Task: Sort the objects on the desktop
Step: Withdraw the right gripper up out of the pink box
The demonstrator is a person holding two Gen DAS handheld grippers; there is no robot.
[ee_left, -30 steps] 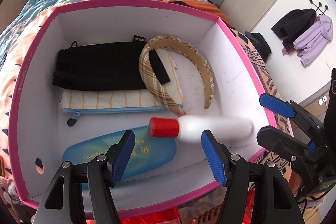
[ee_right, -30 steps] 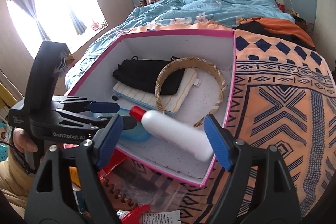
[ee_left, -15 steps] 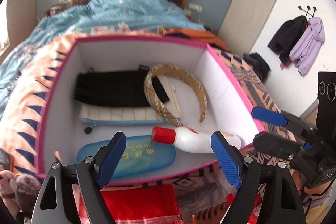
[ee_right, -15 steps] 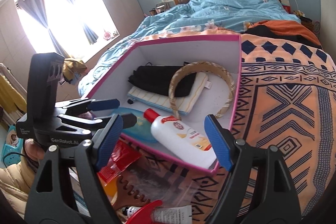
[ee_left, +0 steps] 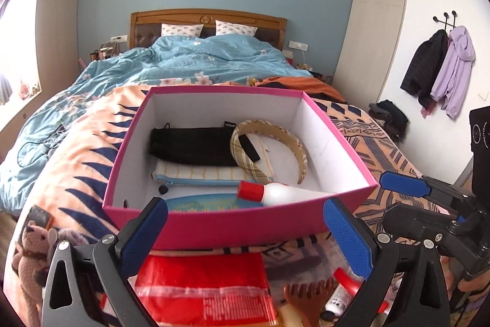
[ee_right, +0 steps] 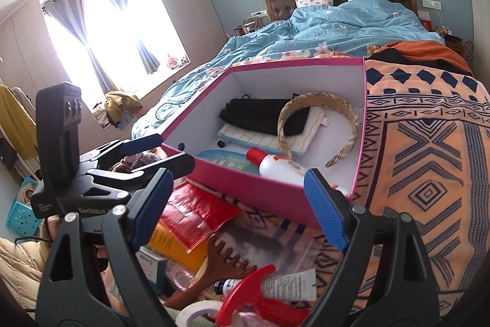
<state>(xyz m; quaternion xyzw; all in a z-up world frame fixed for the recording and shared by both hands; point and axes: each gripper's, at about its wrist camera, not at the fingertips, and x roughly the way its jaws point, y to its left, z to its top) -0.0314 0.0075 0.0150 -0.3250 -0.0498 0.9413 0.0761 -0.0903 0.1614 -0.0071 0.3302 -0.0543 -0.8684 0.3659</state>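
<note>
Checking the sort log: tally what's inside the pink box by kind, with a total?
Black fabric pouch: 1
Cream striped zip pouch with blue trim: 1
Beige plaid padded headband: 1
Blue flat case with gold lettering: 1
White plastic bottle with red cap: 1
Total: 5 in the pink cardboard box.

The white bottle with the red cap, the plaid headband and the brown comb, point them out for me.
White bottle (ee_right: 277,166): right wrist view, on its shoulder below the red cap.
Plaid headband (ee_left: 298,144): left wrist view, on its arched band.
Brown comb (ee_right: 228,258): right wrist view, at the base of its teeth.
</note>
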